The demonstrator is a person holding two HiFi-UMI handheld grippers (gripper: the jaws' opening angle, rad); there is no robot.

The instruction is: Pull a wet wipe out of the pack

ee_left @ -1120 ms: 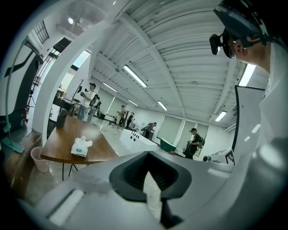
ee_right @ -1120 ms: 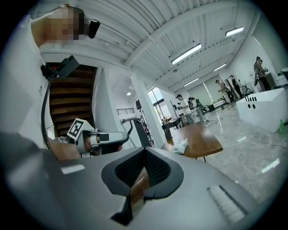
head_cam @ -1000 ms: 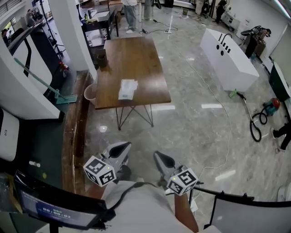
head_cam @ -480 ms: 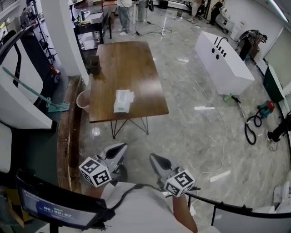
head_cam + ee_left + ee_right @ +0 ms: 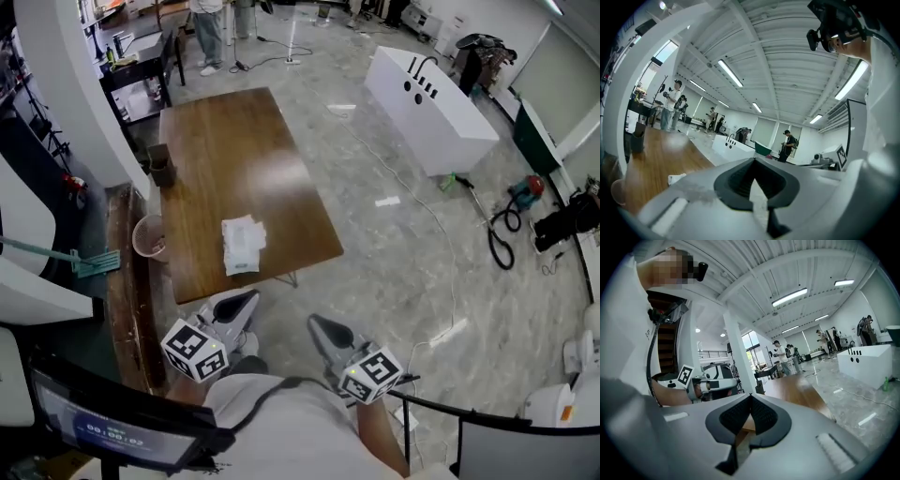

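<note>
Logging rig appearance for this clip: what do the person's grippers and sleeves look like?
The left gripper and right gripper match: grey moulded bodies, black ribbed pads, each with a white cube of black square markers. The person wears a pale short-sleeved top.

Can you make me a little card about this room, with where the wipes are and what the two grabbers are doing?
wipes: wet wipe pack lies on the wooden table, near its close edge
left: left gripper shut, empty, short of the table
right: right gripper shut, empty, short of the table
floor: pinkish bucket beside the table
</note>
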